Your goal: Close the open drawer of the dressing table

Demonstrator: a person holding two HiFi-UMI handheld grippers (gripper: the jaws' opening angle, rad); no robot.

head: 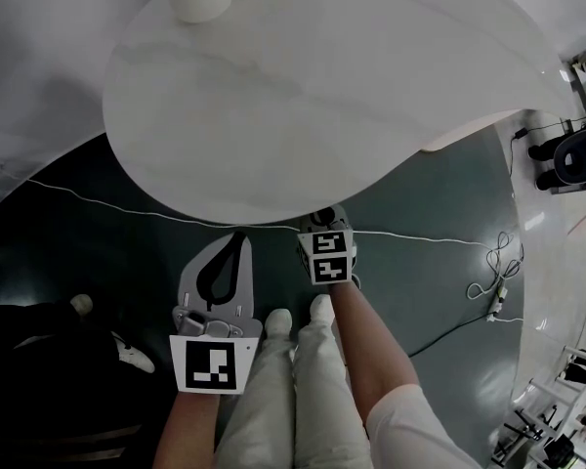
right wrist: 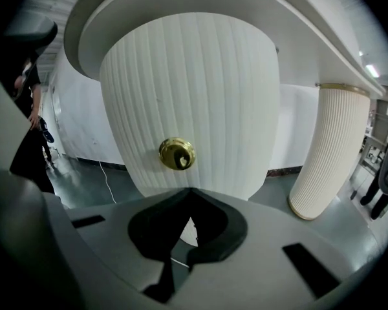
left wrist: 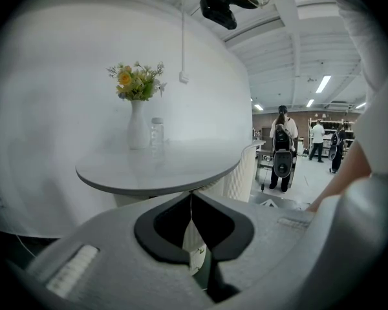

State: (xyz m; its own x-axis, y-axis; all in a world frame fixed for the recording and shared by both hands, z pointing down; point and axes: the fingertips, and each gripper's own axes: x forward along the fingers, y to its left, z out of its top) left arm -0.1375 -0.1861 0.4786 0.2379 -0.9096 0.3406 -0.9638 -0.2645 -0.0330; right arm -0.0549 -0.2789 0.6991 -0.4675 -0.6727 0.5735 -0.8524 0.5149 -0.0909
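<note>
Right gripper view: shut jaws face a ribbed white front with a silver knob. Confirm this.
Not silver: the knob is gold, as the right gripper view shows. The right gripper has shut jaws and faces the ribbed white front.

Workshop hall, ceiling strip lights (left wrist: 323, 83), equipment racks (head: 574, 367)

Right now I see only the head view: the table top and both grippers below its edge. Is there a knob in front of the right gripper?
Observer: Yes, a brass knob on a ribbed white front, straight ahead of the right gripper, not touched.
Operator: Are its fingers open?
Observer: No, shut, nothing between them.
Operator: And the left gripper?
Observer: Also shut and empty, aimed just under the table top.
</note>
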